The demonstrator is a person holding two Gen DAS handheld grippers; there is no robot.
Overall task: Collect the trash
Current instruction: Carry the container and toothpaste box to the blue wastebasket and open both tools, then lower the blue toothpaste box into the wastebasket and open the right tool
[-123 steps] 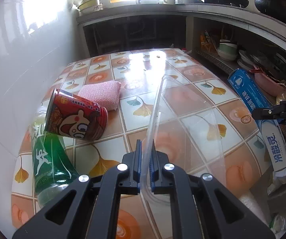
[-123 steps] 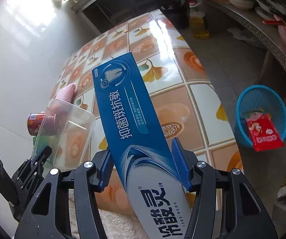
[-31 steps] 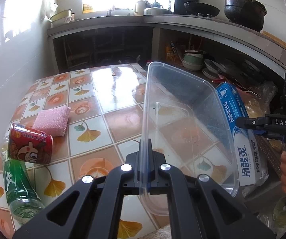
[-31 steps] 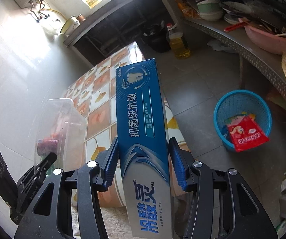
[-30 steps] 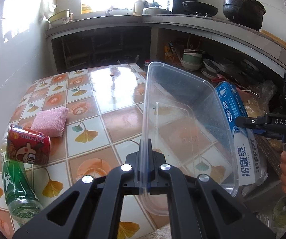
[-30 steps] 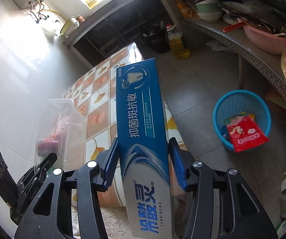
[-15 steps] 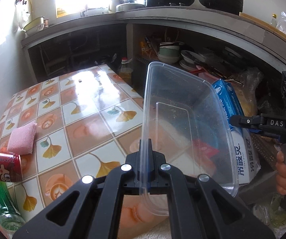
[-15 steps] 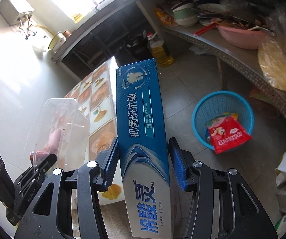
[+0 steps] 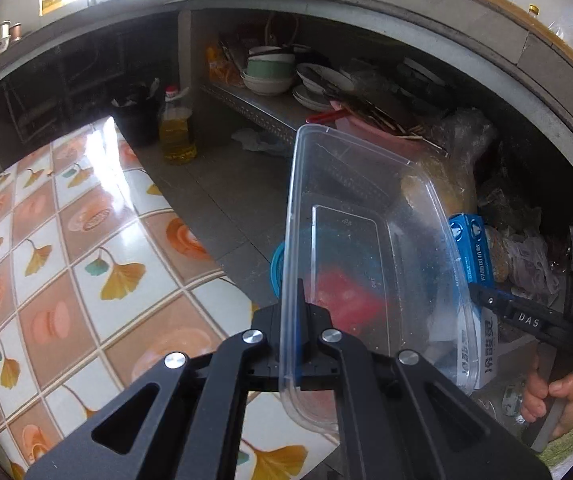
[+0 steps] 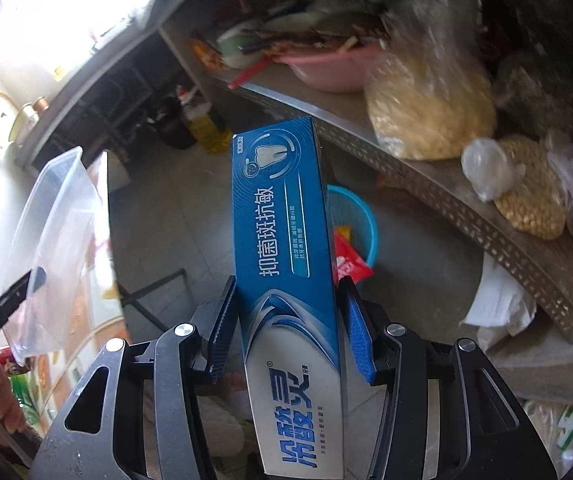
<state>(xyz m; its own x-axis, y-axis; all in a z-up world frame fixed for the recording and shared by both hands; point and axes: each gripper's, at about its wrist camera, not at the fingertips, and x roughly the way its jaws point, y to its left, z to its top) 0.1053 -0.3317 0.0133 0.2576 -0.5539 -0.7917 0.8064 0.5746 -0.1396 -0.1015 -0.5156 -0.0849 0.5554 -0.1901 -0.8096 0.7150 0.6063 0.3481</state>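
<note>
The left gripper (image 9: 301, 344) is pinching one wall of a clear rectangular plastic food container (image 9: 370, 240), jaws closed tight on its thin rim, while the right gripper (image 10: 290, 320) is clamping a long blue-and-white toothpaste box (image 10: 286, 264) between its blue pads. Both pieces are hanging over the floor beyond the tiled table (image 9: 58, 248), nearing the round blue plastic waste basket (image 10: 358, 220), which is already holding a red wrapper (image 10: 348, 266). Neither is dropped yet; a red can and green bottle (image 10: 26, 396) are waiting on the table

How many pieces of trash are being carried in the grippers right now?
2: a clear plastic container pinched by its rim in the left gripper, and a blue toothpaste box clamped in the right gripper.
</note>
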